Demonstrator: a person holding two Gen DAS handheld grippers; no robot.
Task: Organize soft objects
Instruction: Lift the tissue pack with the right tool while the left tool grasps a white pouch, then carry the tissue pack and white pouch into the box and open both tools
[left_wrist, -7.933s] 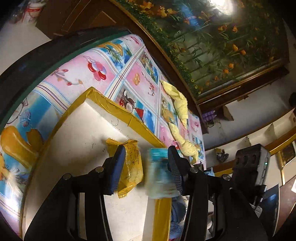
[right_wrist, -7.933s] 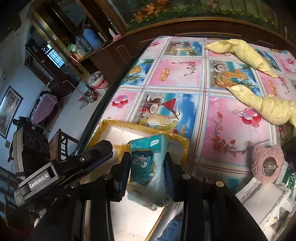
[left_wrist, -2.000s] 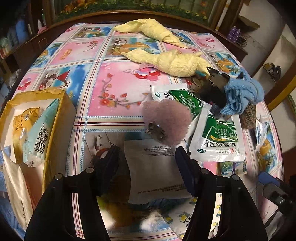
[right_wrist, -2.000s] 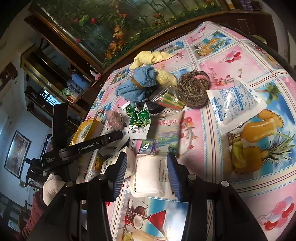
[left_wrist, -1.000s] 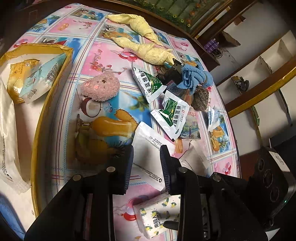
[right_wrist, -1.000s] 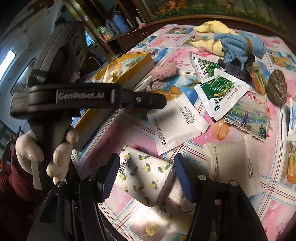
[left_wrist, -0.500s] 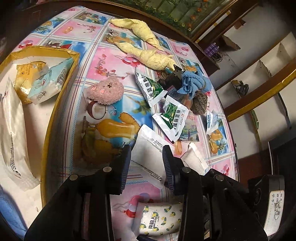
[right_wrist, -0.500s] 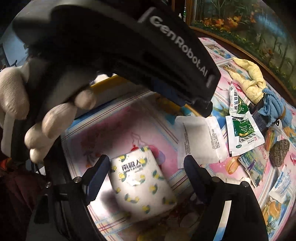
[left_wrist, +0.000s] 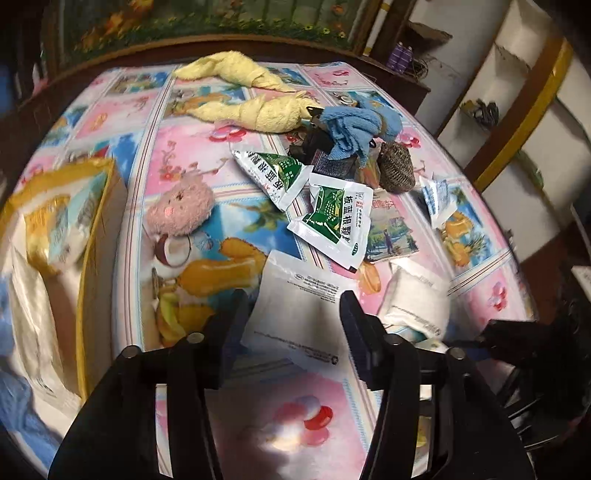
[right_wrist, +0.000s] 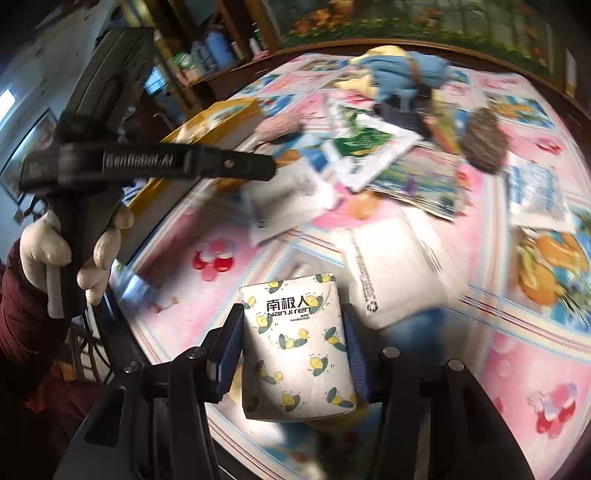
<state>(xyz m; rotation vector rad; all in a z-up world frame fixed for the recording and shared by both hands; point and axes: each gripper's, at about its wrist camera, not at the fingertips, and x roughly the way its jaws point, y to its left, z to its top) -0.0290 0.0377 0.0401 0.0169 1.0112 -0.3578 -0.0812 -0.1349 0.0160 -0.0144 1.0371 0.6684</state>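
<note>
The right claw (right_wrist: 293, 332) is closing on the tissue pack (right_wrist: 297, 343), a white pack printed with lemons that is lying near the table's (right_wrist: 517, 369) near edge; both pads are sitting against the pack's sides, so the grasp looks made or all but made. The left claw (left_wrist: 291, 321) is opening over a white pouch (left_wrist: 295, 314) that is lying flat on the table; the pouch is showing between the jaws, but the pads are standing clear of it and gripping nothing. A gloved hand (right_wrist: 70, 251) is holding the left tool at the table's left edge. The step in hand, as I judge it, is picking up the tissue pack to carry it to the box (left_wrist: 99, 240) at the left edge, where a yellow packet and a teal pack are already lying. The next move is calling for a firm but gentle squeeze, since the pack is soft, then a lift clear of the second white pouch (right_wrist: 399, 266) just beside it, and a carry across the left tool's path without bumping it. The plush (left_wrist: 181, 208), sachets (left_wrist: 332, 221) and towels (left_wrist: 255, 107) are waiting farther back.
</note>
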